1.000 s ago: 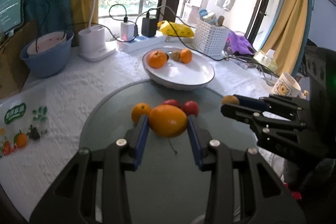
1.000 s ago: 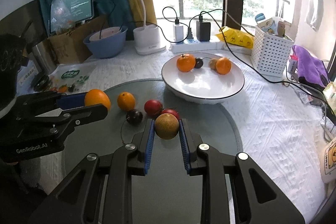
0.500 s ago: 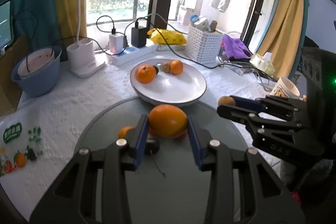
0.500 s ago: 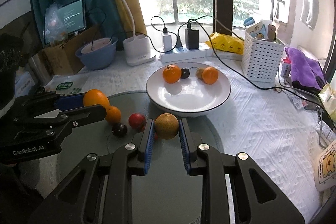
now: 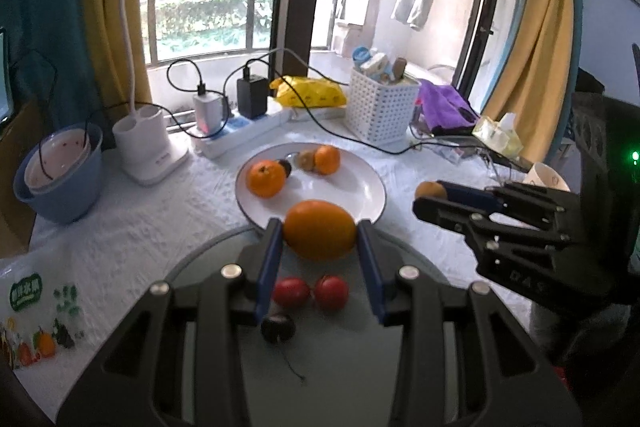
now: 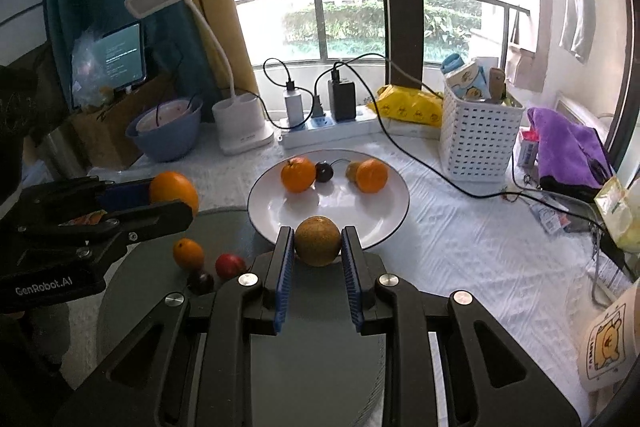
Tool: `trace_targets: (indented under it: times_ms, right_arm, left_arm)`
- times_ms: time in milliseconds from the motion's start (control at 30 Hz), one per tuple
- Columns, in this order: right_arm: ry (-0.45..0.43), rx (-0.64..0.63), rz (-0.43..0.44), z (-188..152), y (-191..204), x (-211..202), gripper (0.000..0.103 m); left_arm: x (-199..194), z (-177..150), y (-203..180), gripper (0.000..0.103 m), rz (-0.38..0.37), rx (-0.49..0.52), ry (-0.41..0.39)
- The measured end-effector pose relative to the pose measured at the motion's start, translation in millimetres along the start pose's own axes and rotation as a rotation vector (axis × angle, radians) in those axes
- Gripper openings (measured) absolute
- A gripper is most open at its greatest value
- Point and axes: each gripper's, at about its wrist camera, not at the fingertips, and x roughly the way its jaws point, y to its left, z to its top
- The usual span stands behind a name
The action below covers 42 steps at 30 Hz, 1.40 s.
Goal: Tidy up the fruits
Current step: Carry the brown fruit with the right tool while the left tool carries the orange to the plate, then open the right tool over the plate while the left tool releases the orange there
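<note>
**Two fruits held at the near rim of the white plate**

Two grippers each pinch a fruit. The left gripper (image 5: 320, 247) has its blue-padded fingers pressed against a large smooth orange (image 5: 320, 229), held just in front of the near rim of the round white plate with a dark edge line (image 5: 370, 203). The right gripper (image 6: 317, 251) clamps a dull brownish-yellow round fruit (image 6: 317, 240) at that same rim.

Only the left wrist view shows two red round fruits (image 5: 308, 292) side by side under its fingers, with a dark stemmed cherry (image 5: 277, 328) nearer the camera, all on the grey round mat (image 5: 320, 379).

Only the right wrist view shows a small orange (image 6: 188, 253) on the mat, left of its fingers, beside one red fruit and the cherry.

Both views show the plate ahead of the fingers holding two oranges (image 6: 298, 174), a dark fruit and a brownish one.
</note>
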Motion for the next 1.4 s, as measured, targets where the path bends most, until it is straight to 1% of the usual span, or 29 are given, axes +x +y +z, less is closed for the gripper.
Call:
trace_targets:
  times_ms: [167, 467, 867, 1000, 1233, 1400]
  right_arm:
    - [-0.003, 0.01, 0.0, 4.2, -5.1, 6.8, 0.026]
    - [0.025, 0.019, 0.005, 4.2, -12.3, 24.6, 0.026]
    - [0.09, 0.032, 0.012, 2.1, -24.2, 58.1, 0.026]
    - [0.107, 0.045, 0.016, 1.8, -28.9, 70.0, 0.026]
    - [0.115, 0.054, 0.026, 2.0, -32.3, 80.6, 0.026]
    - [0.116, 0.074, 0.013, 2.7, -34.8, 80.9, 0.026]
  left_arm:
    - [10.8, 6.1, -1.2, 0.039, -0.003, 0.017, 0.012]
    - [31.0, 12.3, 0.0, 0.039, -0.016, 0.016, 0.033]
    - [71.0, 16.2, 4.7, 0.039, -0.032, 0.01, 0.086]
    - [83.8, 16.1, 9.1, 0.039, -0.026, 0.005, 0.11]
    - [98.0, 15.0, 16.2, 0.039, -0.023, -0.022, 0.146]
    - [98.3, 14.7, 15.8, 0.039, -0.024, -0.019, 0.147]
